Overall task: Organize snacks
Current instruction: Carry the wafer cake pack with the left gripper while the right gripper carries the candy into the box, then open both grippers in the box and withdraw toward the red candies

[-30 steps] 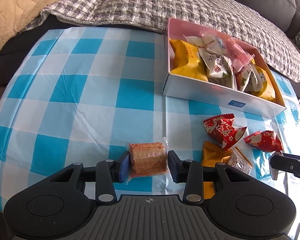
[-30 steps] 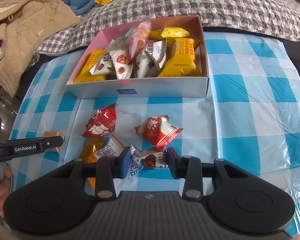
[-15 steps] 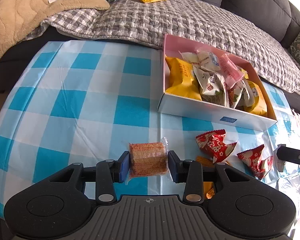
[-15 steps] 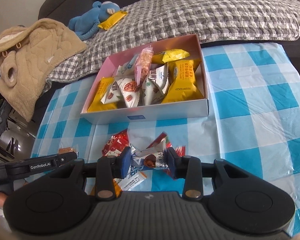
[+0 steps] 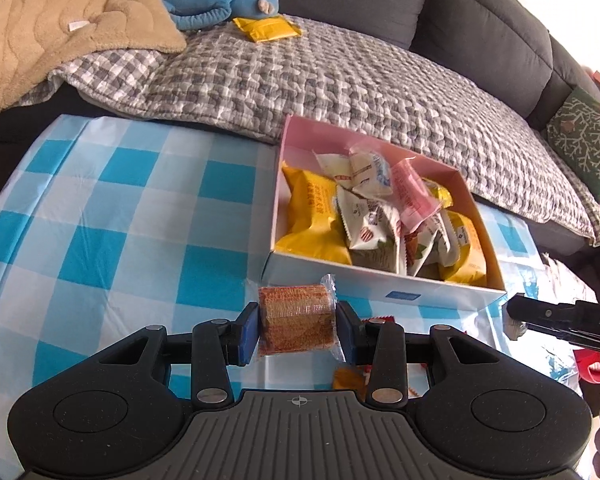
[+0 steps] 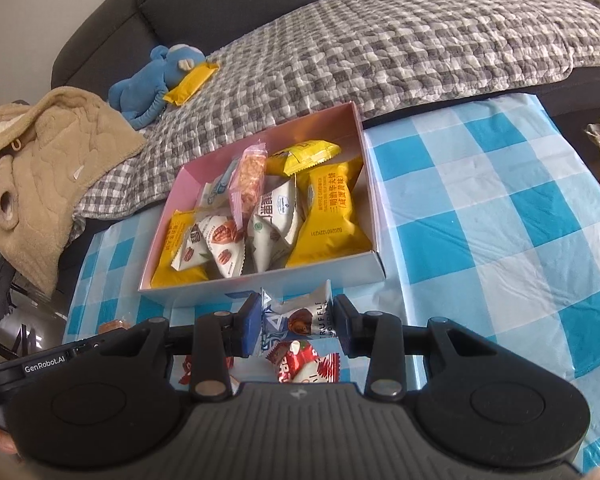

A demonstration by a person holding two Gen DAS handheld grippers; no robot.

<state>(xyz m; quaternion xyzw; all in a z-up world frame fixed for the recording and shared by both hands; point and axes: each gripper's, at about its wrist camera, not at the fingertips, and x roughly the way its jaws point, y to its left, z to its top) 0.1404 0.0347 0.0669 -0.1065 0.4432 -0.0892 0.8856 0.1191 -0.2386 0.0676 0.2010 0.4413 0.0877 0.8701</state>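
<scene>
pink-lined white cardboard box (image 6: pixel 260 280) mostly filled | left gripper (image 5: pixel 298 330) clamps clear-wrapped brown wafer roll (image 5: pixel 296 322) | right gripper (image 6: pixel 296 320) clamps white truffle chocolate packet (image 6: pixel 300 314) | red-and-white wrapped candies (image 6: pixel 300 364) left on blue-checked tablecloth (image 6: pixel 480 200)

Red snack packets (image 6: pixel 300 364) on table partly hidden behind right tongs (image 6: pixel 296 322) body. Orange packet (image 5: pixel 348 380) mostly hidden behind left tongs (image 5: pixel 297 330). Lower snacks in box (image 6: pixel 374 216) covered by top ones. Green cushion (image 5: pixel 588 140) cut off at right edge.
</scene>
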